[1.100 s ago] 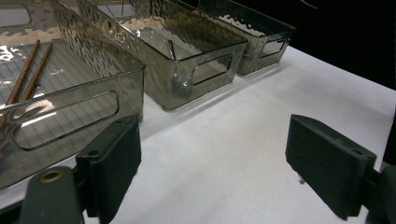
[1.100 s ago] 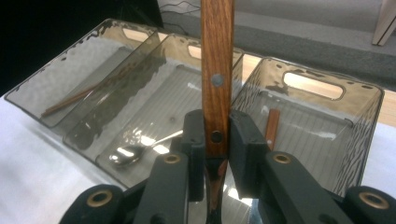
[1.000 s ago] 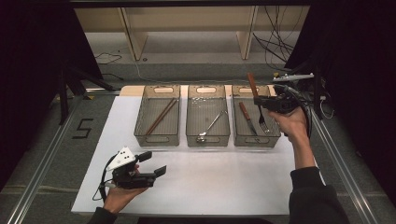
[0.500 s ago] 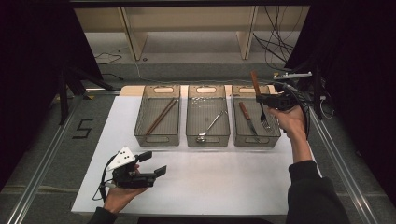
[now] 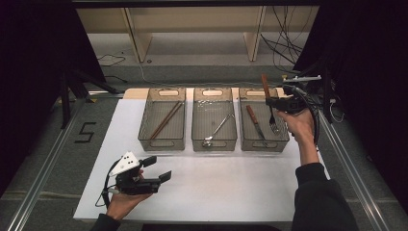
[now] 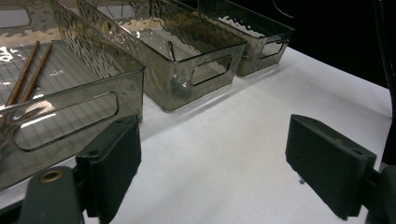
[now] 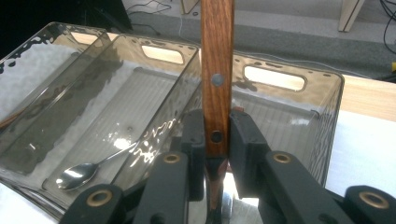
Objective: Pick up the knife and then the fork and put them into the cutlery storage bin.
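Observation:
My right gripper [image 5: 272, 102] hangs over the right-hand smoky clear bin [image 5: 284, 139], shut on a fork [image 5: 265, 86] with a wooden handle. The handle points up and the tines hang down into the bin. In the right gripper view both pads clamp the wooden handle [image 7: 216, 70] of my right gripper [image 7: 216, 135]. A wooden-handled knife [image 5: 255, 123] lies in that same bin. My left gripper [image 5: 158, 169] rests low over the front left of the white mat [image 5: 231, 187], open with nothing between its jaws, as the left gripper view [image 6: 212, 158] confirms.
The middle bin [image 5: 214, 145] holds a metal spoon [image 5: 217, 129], also seen as the spoon [image 7: 81, 173] from the right gripper. The left bin [image 5: 161, 145] holds a pair of brown chopsticks [image 5: 166, 119]. Cables and shelf legs lie beyond the table's far edge.
My right gripper has drifted slightly and sunk a little over the right bin, still holding the fork. The left gripper has stayed put.

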### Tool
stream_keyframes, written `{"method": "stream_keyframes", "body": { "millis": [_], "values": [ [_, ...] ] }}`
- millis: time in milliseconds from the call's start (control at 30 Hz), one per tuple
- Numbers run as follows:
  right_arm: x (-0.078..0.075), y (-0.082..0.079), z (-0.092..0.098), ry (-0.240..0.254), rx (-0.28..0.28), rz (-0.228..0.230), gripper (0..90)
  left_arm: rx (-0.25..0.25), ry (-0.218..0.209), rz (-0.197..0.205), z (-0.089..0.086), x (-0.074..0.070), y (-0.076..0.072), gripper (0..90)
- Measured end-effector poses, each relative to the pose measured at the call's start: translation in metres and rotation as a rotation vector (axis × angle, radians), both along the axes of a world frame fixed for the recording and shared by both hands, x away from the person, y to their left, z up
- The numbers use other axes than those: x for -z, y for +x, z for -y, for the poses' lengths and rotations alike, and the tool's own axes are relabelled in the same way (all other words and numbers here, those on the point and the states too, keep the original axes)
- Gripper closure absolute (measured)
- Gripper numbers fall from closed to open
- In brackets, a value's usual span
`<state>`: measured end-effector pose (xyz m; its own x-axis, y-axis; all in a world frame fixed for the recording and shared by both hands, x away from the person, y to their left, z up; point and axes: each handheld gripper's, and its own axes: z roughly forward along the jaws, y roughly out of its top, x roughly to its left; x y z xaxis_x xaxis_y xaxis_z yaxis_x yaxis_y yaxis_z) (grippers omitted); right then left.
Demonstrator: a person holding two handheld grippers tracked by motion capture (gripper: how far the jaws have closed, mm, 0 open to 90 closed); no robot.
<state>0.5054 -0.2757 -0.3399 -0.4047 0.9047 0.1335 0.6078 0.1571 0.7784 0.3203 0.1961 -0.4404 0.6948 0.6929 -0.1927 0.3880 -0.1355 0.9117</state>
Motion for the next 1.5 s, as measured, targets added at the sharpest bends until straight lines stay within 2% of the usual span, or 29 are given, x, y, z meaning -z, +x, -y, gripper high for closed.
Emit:
{"method": "stream_keyframes", "body": {
  "millis": [300, 500, 667, 800, 1000, 1400, 1500],
  "values": [
    [0.014, 0.006, 0.002, -0.007, 0.025, -0.020, 77.8, 0.001, 0.002, 0.000, 0.000, 0.000, 0.000, 17.9],
    [0.016, 0.009, 0.000, -0.015, 0.036, -0.018, 77.7, 0.001, 0.000, 0.000, 0.000, 0.000, 0.000, 18.0],
    [0.022, 0.011, -0.001, -0.020, 0.045, -0.034, 77.6, 0.003, 0.003, 0.003, 0.000, 0.000, 0.000, 17.9],
    [0.027, 0.011, 0.002, -0.022, 0.065, -0.029, 77.6, 0.003, 0.002, -0.001, -0.001, 0.000, 0.000, 18.0],
    [0.037, 0.011, 0.006, -0.024, 0.082, -0.057, 77.6, 0.001, 0.001, 0.000, 0.000, 0.000, 0.000, 17.9],
    [0.049, 0.011, 0.007, -0.026, 0.095, -0.073, 77.3, 0.000, 0.006, -0.002, 0.000, 0.000, 0.000, 17.9],
    [0.053, 0.011, 0.006, -0.040, 0.101, -0.088, 76.5, -0.001, 0.007, -0.002, 0.000, 0.000, 0.000, 18.0]
  ]
}}
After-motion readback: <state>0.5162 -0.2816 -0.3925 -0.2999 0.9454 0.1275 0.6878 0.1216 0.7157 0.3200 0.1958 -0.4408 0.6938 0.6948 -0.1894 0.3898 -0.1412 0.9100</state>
